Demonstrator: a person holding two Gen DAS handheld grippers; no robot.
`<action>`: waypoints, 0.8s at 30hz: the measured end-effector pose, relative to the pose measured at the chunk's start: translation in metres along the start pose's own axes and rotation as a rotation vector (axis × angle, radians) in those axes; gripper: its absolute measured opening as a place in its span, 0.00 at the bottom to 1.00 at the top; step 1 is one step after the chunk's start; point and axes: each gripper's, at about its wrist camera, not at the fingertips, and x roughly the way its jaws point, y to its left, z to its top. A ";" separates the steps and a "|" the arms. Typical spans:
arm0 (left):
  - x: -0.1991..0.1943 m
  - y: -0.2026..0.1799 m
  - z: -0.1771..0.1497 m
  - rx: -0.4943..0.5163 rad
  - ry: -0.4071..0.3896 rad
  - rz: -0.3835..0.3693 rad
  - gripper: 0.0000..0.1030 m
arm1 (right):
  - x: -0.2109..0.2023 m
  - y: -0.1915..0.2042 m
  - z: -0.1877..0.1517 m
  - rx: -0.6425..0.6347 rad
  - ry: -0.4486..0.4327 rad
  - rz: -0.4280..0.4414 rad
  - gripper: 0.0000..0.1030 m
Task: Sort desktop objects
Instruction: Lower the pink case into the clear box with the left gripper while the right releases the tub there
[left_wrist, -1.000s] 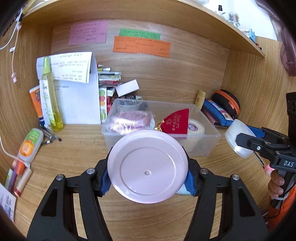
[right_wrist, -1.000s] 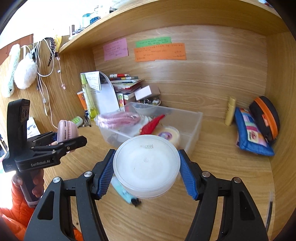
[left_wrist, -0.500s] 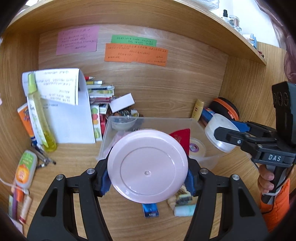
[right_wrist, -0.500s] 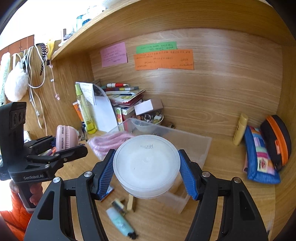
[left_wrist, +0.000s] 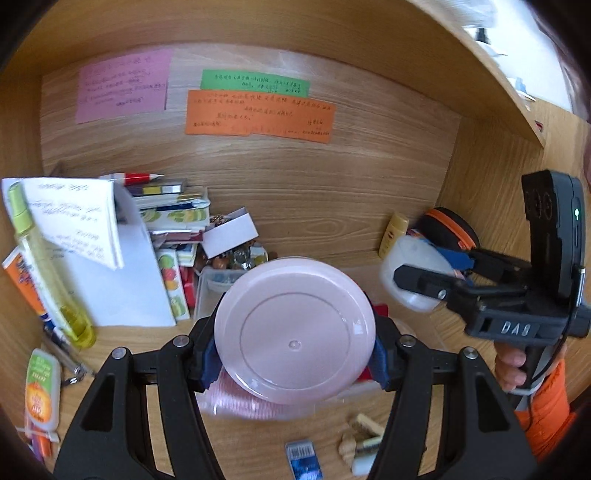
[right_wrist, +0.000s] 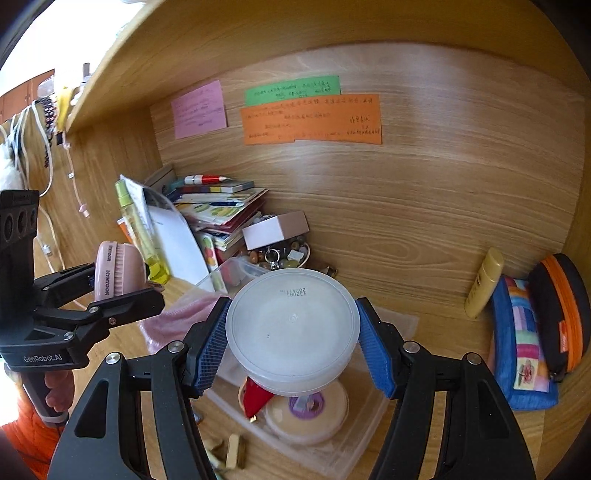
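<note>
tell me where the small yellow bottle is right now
The small yellow bottle leans against the back wall at the right of the right wrist view, just left of the blue pencil case.

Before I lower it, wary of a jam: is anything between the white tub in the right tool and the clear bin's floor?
Yes. Under the white tub in the clear bin lie a tape roll and a red packet, so it would land on them.

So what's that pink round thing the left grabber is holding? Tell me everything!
The pink lid is round, glossy plastic with a raised rim, an inner ring and a tiny nub in the middle. The left gripper squeezes its edges between blue pads, holding it up in the air, flat face to the camera. From the right wrist view it shows edge-on, with lettering along the rim.
</note>
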 end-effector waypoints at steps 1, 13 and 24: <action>0.005 0.001 0.003 -0.007 0.008 -0.007 0.60 | 0.004 0.000 0.002 0.003 0.006 -0.005 0.60; 0.068 0.030 0.001 -0.053 0.129 0.011 0.60 | 0.056 0.016 -0.005 -0.052 0.097 -0.060 0.60; 0.085 0.034 -0.010 -0.036 0.174 0.067 0.60 | 0.070 0.025 -0.021 -0.101 0.143 -0.098 0.59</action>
